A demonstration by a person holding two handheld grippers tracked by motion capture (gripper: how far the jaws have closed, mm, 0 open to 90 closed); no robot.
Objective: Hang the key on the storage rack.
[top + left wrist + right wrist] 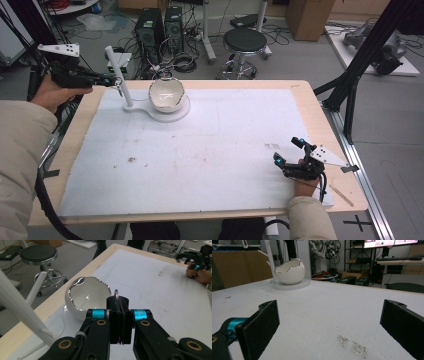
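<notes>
A white egg-shaped bowl [166,94] [87,296] [289,271] with a jagged silver rim sits on a round white base [176,115] at the far left of the table. A slanted white post [120,75] [22,307] [270,260] rises from the base's left end. My left gripper [116,80] [119,315] is held level beside the post, above and left of the bowl, shut on a thin metal loop [116,292] that sticks out past its pads. My right gripper [287,151] [329,327] rests near the table's right front, open, nothing between its pads.
A white sheet [210,150] covers most of the wooden table [320,115] and carries a few dark smudges [352,345]. Beyond the far edge stand a black stool [244,41], computer towers [149,30] and cables on the floor. A black frame leg [350,100] stands at the right.
</notes>
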